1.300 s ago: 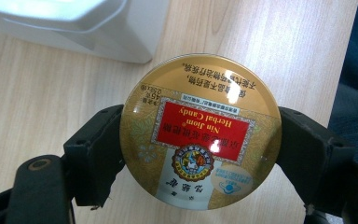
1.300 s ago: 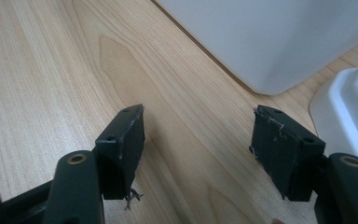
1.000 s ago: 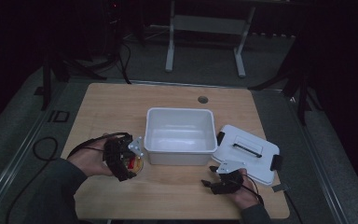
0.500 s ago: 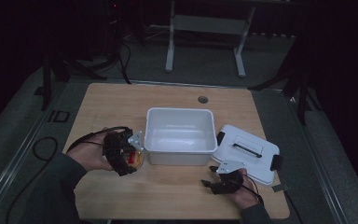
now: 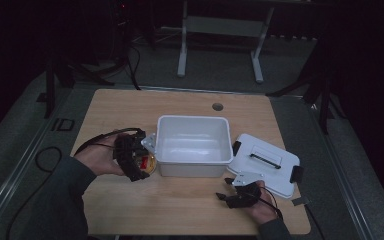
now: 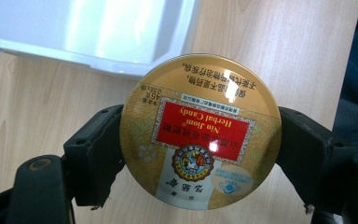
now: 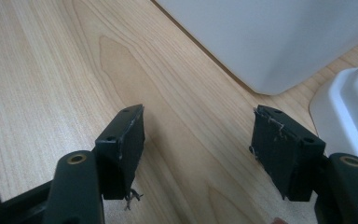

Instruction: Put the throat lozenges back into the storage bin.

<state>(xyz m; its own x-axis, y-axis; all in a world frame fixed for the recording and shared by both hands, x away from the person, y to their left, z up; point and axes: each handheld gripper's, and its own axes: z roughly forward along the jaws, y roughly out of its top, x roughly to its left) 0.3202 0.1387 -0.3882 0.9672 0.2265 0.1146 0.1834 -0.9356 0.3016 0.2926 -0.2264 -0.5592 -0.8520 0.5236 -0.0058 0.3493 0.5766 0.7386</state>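
While the left gripper (image 5: 147, 162) clamps a round gold candy tin (image 6: 200, 131) between its jaws, just at nine o'clock of the white bin (image 5: 194, 145), the right gripper (image 7: 198, 140) rests with jaws apart over bare table (image 5: 180, 205), the bin's lid (image 5: 265, 162) beside it at two o'clock.

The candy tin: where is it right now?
The candy tin is clamped in the left claw, held just off the left wall of the open white bin, near its front corner in the high view.
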